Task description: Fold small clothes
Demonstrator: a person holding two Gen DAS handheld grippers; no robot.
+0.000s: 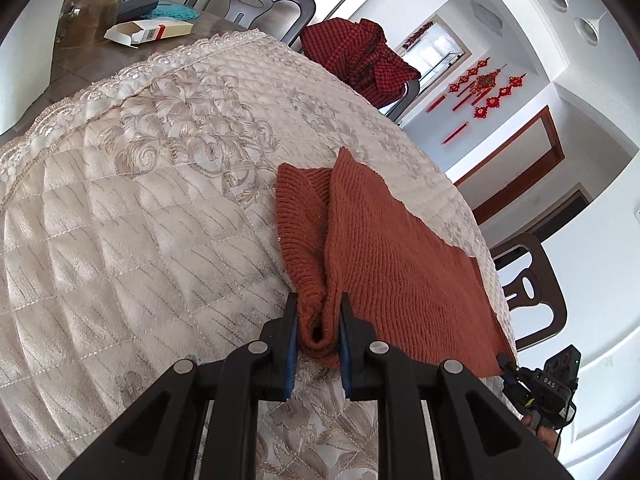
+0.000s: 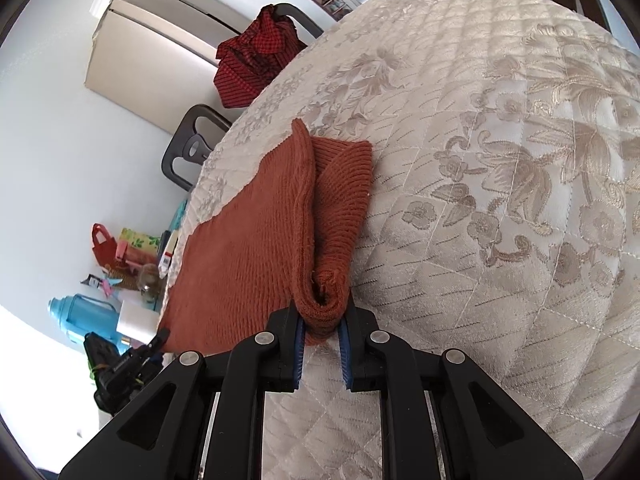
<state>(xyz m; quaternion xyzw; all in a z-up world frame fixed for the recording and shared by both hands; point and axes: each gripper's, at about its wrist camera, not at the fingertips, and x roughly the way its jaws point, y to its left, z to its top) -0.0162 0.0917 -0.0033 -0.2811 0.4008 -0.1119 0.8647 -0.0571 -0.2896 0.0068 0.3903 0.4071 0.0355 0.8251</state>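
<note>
So, one rust knit garment (image 1: pixel 392 264) on the quilted tablecloth (image 1: pixel 140 220), two grippers pinching it.
Left gripper (image 1: pixel 319 320) and right gripper (image 2: pixel 323 320) each clamp a bunched corner; one red checked cloth (image 1: pixel 356 54) drapes a chair (image 1: pixel 256 0) behind.

Left gripper (image 1: pixel 318 312): matte black plastic linkage arms, round silver pivot pins, blue pads lining the inner finger faces. Right gripper (image 2: pixel 322 318): same build, black arms, silver pins, blue pads. Its black body shows white lettering "DAS" in the left wrist view.
</note>
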